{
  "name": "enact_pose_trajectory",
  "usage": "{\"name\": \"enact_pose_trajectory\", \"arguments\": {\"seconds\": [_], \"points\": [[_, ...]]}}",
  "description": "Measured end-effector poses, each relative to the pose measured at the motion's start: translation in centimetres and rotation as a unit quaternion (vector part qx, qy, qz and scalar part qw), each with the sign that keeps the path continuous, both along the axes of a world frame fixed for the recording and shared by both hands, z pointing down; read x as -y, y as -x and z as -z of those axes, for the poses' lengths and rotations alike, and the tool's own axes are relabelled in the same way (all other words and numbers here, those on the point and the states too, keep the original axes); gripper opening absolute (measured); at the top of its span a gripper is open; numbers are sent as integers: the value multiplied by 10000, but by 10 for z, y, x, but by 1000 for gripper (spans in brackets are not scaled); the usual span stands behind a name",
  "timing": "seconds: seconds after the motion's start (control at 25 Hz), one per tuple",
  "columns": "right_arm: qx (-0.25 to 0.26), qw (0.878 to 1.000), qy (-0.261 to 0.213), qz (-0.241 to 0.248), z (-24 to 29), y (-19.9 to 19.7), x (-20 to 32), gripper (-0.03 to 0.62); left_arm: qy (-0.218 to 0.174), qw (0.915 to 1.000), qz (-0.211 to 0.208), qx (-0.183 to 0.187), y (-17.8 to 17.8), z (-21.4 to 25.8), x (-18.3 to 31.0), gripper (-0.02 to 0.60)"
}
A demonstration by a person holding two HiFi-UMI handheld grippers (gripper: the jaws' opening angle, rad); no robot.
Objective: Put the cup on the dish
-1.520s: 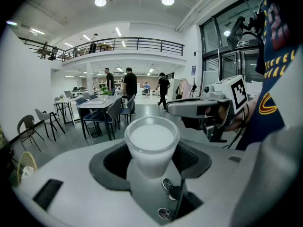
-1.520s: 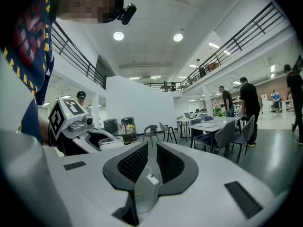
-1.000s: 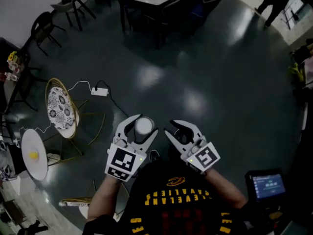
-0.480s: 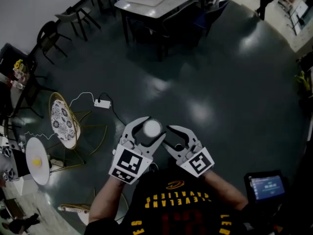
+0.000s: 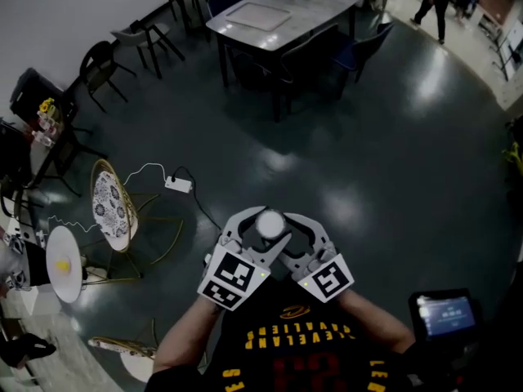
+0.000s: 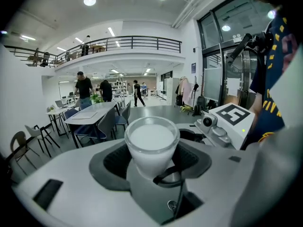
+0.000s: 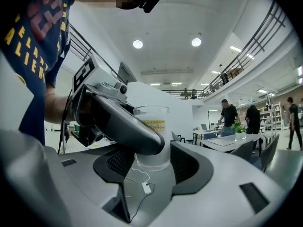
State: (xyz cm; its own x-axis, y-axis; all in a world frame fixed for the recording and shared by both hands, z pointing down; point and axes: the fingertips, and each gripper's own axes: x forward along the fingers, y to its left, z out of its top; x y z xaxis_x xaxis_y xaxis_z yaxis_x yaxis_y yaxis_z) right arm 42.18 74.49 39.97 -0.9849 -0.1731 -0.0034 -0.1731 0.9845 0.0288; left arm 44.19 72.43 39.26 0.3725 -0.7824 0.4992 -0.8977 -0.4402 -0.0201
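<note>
A small clear cup (image 5: 270,224) with a white inside is in the air in front of the person. My left gripper (image 5: 260,227) is shut on the cup (image 6: 151,143), whose sides sit against both pads. My right gripper (image 5: 283,233) has come in from the right; its jaws are opening and stand around the same cup (image 7: 152,126) without pressing it. One left finger (image 7: 124,122) crosses in front of the cup in the right gripper view. A white round dish-like disc (image 5: 62,264) with a small yellow thing on it is far off at the lower left.
Below is dark glossy floor. A gold wire chair with a patterned cushion (image 5: 110,205) and a white power strip with cable (image 5: 178,184) lie to the left. A table with chairs (image 5: 282,11) stands ahead. A lit screen (image 5: 445,313) is at the lower right. People walk far off.
The two grippers have come together: the right one moved left until its jaws stand around the cup in the left gripper. The head view has tilted up and shows more of the room ahead.
</note>
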Motion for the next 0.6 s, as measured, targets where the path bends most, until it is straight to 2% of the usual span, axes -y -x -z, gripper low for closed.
{"name": "enact_pose_trajectory", "arguments": {"seconds": [0.2,0.6], "points": [[161,9996,205,-94,2,-9,14,236,-24,9999,84,-51,-9,1,13,261],[128,9996,227,-147,-3,2,54,235,-506,9978,221,-372,2,2,55,261]]}}
